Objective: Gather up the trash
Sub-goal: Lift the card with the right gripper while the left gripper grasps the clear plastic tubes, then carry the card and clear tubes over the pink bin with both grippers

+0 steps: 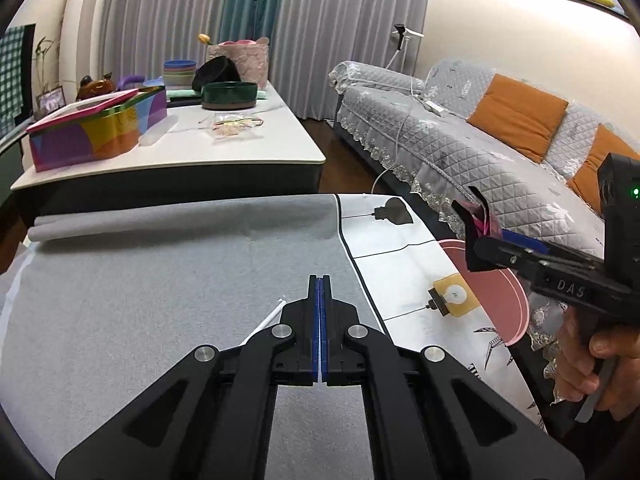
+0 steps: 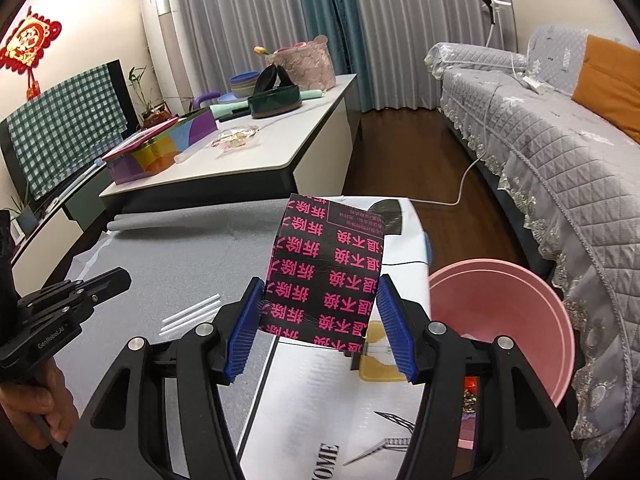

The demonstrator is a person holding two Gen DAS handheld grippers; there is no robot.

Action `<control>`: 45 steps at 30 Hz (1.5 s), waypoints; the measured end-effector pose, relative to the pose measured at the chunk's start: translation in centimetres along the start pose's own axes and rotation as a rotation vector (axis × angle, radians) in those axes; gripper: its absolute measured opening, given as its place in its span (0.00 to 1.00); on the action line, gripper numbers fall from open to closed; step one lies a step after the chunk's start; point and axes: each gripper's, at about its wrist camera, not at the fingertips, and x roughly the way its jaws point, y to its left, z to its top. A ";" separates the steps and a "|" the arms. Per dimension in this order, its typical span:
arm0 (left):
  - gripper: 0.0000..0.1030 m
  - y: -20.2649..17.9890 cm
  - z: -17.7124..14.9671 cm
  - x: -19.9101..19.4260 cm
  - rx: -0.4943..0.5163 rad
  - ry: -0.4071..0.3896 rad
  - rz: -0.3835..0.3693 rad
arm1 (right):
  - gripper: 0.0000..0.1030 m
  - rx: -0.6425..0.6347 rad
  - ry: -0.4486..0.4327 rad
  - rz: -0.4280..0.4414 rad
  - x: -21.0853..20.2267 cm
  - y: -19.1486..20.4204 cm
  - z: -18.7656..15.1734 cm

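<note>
Right gripper (image 2: 320,320), fingers spread, pinching a black wrapper (image 2: 326,268) with pink print, held up above the table's right edge, beside the pink bin (image 2: 520,320). Left gripper (image 1: 320,292), fingers pressed together, empty, over the grey mat (image 1: 160,280), near white sticks (image 2: 192,314).
</note>
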 end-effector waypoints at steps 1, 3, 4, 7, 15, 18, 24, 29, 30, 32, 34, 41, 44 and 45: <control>0.00 0.0 -0.1 0.2 0.002 0.012 0.004 | 0.56 0.006 -0.003 -0.002 -0.3 -0.2 0.0; 0.01 0.5 -0.7 1.3 -0.001 0.053 0.040 | 0.56 0.013 -0.006 -0.003 -0.8 -0.5 -0.1; 0.03 0.8 -1.0 1.8 -0.009 0.066 0.057 | 0.56 0.012 -0.008 -0.004 -1.0 -0.7 -0.2; 0.43 2.3 -2.2 3.6 -0.069 0.121 0.080 | 0.56 0.005 -0.006 -0.007 -1.3 -0.9 -0.5; 0.52 3.7 -4.2 6.5 -0.092 0.191 0.128 | 0.56 0.013 0.006 -0.015 -1.3 -2.2 -1.1; 0.52 3.3 -4.6 7.1 -0.078 0.214 0.135 | 0.56 0.013 0.007 -0.015 -1.3 -2.3 -1.2; 0.14 2.7 -5.1 8.0 -0.040 0.263 0.120 | 0.56 0.015 0.006 -0.013 -1.2 -2.3 -1.1; 0.04 2.6 -4.8 7.1 -0.047 0.235 0.098 | 0.56 0.014 0.002 -0.009 -1.3 -2.3 -1.0; 0.04 2.5 -4.7 7.0 -0.045 0.227 0.096 | 0.56 0.014 0.001 -0.008 -1.3 -2.2 -1.0; 0.04 2.2 -4.2 6.5 -0.042 0.206 0.092 | 0.56 0.014 -0.001 -0.009 -1.4 -2.2 -0.9; 0.04 1.9 -3.8 5.8 -0.040 0.183 0.086 | 0.56 0.016 -0.003 -0.009 -1.5 -2.2 -0.8; 0.04 0.5 -1.7 3.7 -0.030 0.108 0.066 | 0.56 0.024 -0.015 -0.016 -2.1 -2.5 -0.7; 0.04 -0.1 -1.1 3.2 -0.025 0.088 0.053 | 0.56 0.026 -0.017 -0.021 -2.3 -2.7 -0.6; 0.04 -0.4 -0.9 3.0 -0.023 0.080 0.047 | 0.56 0.026 -0.017 -0.023 -2.3 -2.8 -0.7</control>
